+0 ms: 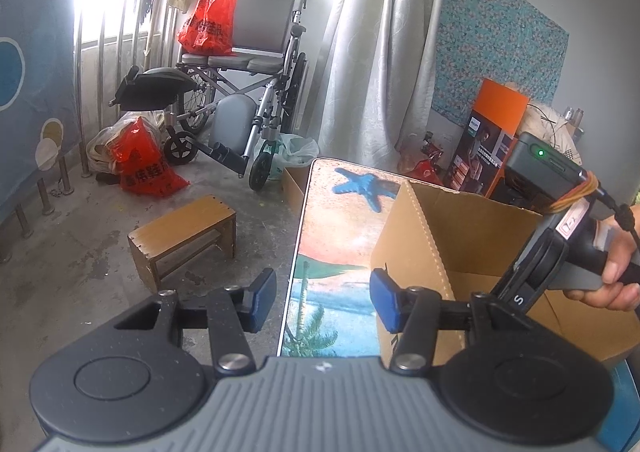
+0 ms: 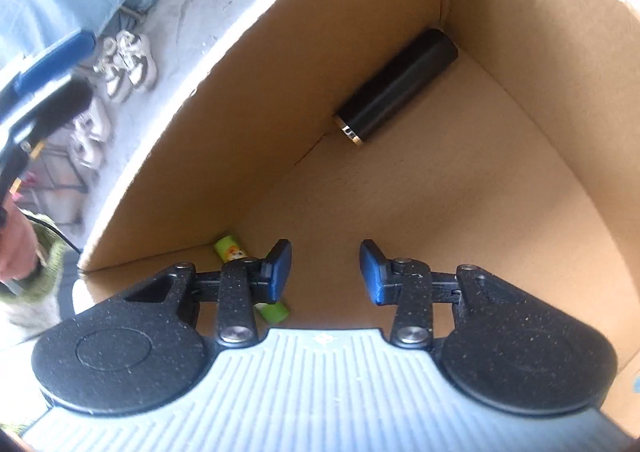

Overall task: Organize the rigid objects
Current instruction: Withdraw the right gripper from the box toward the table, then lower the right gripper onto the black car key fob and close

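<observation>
Nearest our lens, the right gripper (image 2: pixel 325 271) points down into the cardboard box (image 2: pixel 248 92), fingers parted on nothing. We see a black cylinder (image 2: pixel 396 86) in its far corner, a green tube (image 2: pixel 230 247) just beside our left finger. Our left gripper (image 1: pixel 322 300) hangs empty, half-spread.

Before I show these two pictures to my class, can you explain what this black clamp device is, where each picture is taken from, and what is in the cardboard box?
No robot here: a person holds a two-finger clamp in each hand, with a camera on each looking along its fingers. The left camera shows the left gripper, open and empty, above the edge of a beach-print tabletop, and a hand holding the other tool over a brown cardboard box. The right camera looks down into that box: the right gripper is open, holding nothing. On the box floor lie a black cylinder with a gold rim in the far corner and a small green tube, partly hidden behind a finger.
</observation>
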Tool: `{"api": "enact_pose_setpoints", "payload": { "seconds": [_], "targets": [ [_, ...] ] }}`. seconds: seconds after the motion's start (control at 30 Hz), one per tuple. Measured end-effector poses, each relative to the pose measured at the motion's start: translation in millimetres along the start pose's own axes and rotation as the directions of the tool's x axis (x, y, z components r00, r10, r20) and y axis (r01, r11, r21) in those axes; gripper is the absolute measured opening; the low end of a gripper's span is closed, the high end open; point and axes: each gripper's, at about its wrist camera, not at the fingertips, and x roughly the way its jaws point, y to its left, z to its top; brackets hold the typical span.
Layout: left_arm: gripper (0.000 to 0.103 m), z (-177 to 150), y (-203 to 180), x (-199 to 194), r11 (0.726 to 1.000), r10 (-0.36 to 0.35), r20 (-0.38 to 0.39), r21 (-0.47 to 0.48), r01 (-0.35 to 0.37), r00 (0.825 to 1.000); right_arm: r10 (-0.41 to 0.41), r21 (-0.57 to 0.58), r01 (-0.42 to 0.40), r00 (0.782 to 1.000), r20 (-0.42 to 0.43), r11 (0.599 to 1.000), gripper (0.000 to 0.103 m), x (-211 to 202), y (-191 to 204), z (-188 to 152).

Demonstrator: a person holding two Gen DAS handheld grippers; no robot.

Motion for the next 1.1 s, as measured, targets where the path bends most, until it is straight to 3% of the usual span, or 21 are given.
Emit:
{"api": "enact_pose_setpoints", "payload": {
  "seconds": [0.07, 0.2, 0.3, 0.43, 0.53, 0.73, 0.97, 1.1],
  "targets": [
    [0.053, -0.2, -0.3, -0.3, 1.000, 0.002, -0.003, -0.002, -0.002, 1.000, 0.071, 0.043, -0.071, 0.997, 0.011, 0.997, 0.042, -7.1, -7.0, 1.7],
    [0.053, -0.1, 0.4, -3.2, 1.000, 0.005, -0.002, -0.002, -0.005, 1.000, 0.119, 0.098, -0.125, 0.991, 0.061, 0.987, 0.049, -26.5, -21.5, 0.1],
    [0.056, 0.2, -1.2, -7.9, 1.000, 0.001, 0.007, -0.001, -0.001, 1.000, 0.149, 0.165, -0.170, 0.979, 0.136, 0.971, 0.051, -21.4, -19.1, -38.6],
    [0.060, 0.7, -6.3, -20.3, 1.000, -0.014, 0.027, 0.005, 0.014, 1.000, 0.138, 0.204, -0.203, 0.946, 0.292, 0.958, 0.060, -57.5, -28.0, -94.3],
    [0.065, -1.4, -10.6, -32.9, 0.999, -0.032, 0.042, 0.015, 0.031, 0.999, 0.118, 0.231, -0.234, 0.897, 0.425, 0.944, 0.069, -84.1, -27.3, -139.6],
    [0.082, -7.8, -28.2, -61.4, 0.996, -0.074, 0.055, 0.060, 0.071, 0.996, 0.087, 0.290, -0.347, 0.761, 0.643, 0.892, 0.074, -113.2, -15.6, -246.1],
    [0.102, -31.1, -73.6, -96.0, 0.973, -0.155, 0.030, 0.176, 0.147, 0.988, -0.013, 0.319, -0.416, 0.593, 0.805, 0.851, 0.075, -71.3, 20.3, -368.3],
    [0.103, -58.2, -112.3, -99.7, 0.941, -0.221, -0.051, 0.250, 0.227, 0.974, -0.112, 0.358, -0.384, 0.534, 0.838, 0.851, 0.076, -41.2, 30.4, -421.8]
  ]
}}
